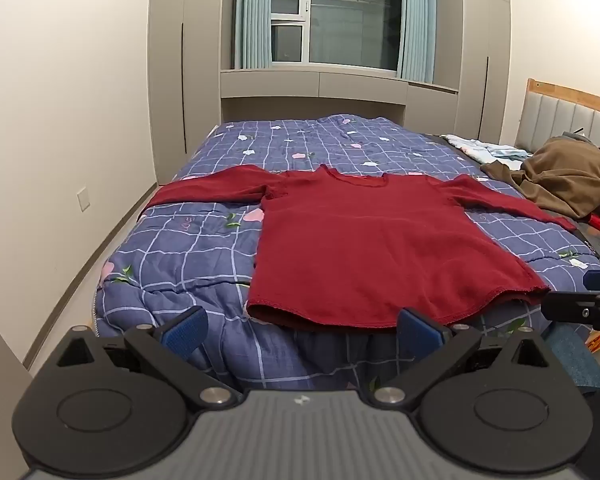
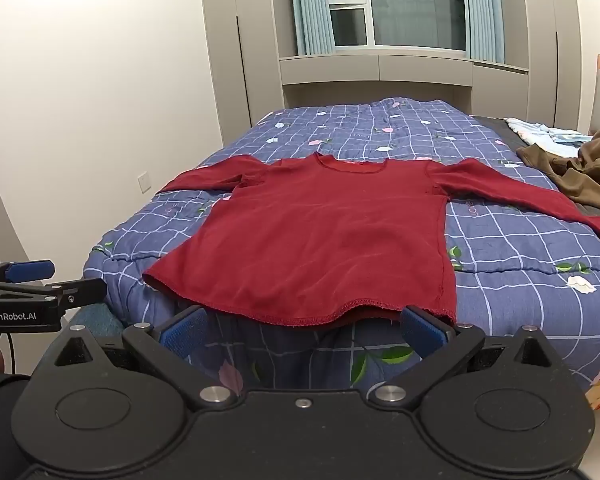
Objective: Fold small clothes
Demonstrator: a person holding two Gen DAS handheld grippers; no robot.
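Sweater spread flat on the bed, hem at the near edge.
Left view: your left gripper is released and empty. Right view: your right gripper too; grab the hem unevenly and it may bunch.

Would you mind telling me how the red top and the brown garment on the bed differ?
The red top lies spread flat with both sleeves out; the brown garment sits crumpled in a heap. The red top is near the bed's front edge, the brown garment further back at the right. Both rest on the bed, untouched.
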